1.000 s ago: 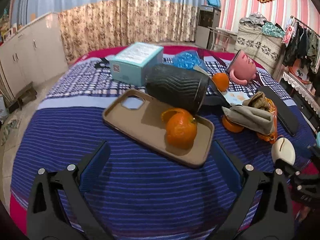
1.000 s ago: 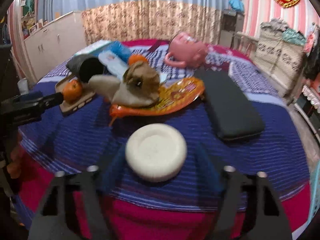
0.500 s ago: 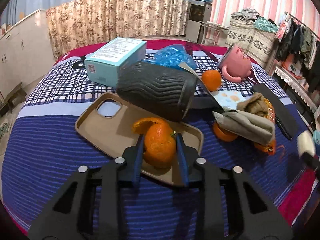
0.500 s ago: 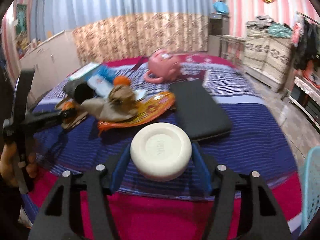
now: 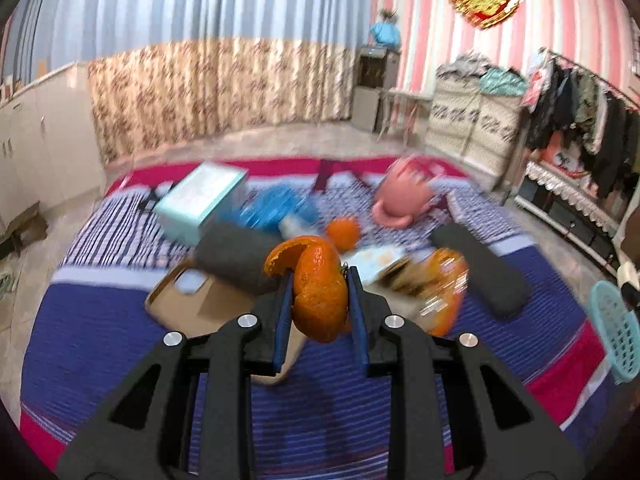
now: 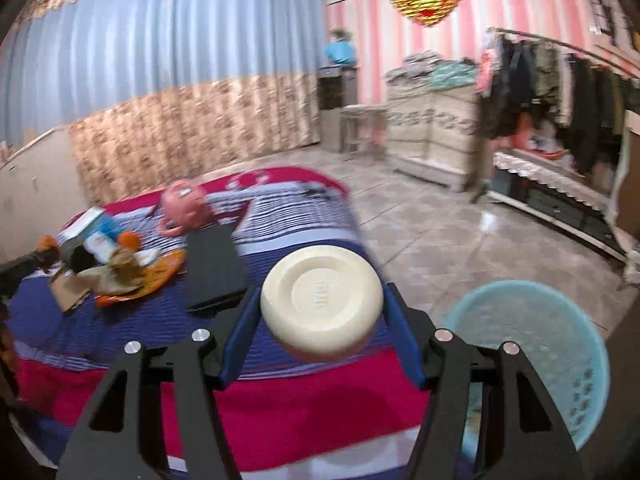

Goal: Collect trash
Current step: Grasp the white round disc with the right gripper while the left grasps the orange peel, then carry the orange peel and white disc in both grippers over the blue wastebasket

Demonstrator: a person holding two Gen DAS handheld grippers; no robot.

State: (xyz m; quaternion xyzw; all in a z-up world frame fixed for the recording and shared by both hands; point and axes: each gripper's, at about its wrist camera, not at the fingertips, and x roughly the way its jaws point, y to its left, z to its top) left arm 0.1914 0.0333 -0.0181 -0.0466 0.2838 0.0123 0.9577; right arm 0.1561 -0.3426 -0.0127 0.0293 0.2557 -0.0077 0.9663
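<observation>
Left gripper (image 5: 320,300): a second ago its jaws stood wide apart over the bed; now they are pressed onto the orange peel (image 5: 318,292), one blue pad on each side.
Orange peel: it was lying on the tan phone case (image 5: 192,304) before; now it is up off the case, pinched in the jaws, with a curl of peel sticking out at the top left.
Tan phone case: it stays on the striped bed cover (image 5: 100,320), now bare where the peel sat, next to the dark ribbed tube (image 5: 236,256).
Right gripper (image 6: 320,316): a second ago its jaws were spread around the round cream lid (image 6: 322,304) on the bed; now they pinch it by its two sides.
Round cream lid: it has come up off the cover and hangs past the bed's edge, its flat stamped face toward the camera.
Light blue basket (image 6: 532,352): it was out of sight a second ago; now it stands on the floor just to the right of the lid, and it looks empty.
Rest of the bed: the pink mug (image 5: 400,196), a whole orange (image 5: 342,232), the teal box (image 5: 200,200), the orange wrapper (image 5: 448,292) and the flat black case (image 5: 480,276) lie where they were, blurred.
</observation>
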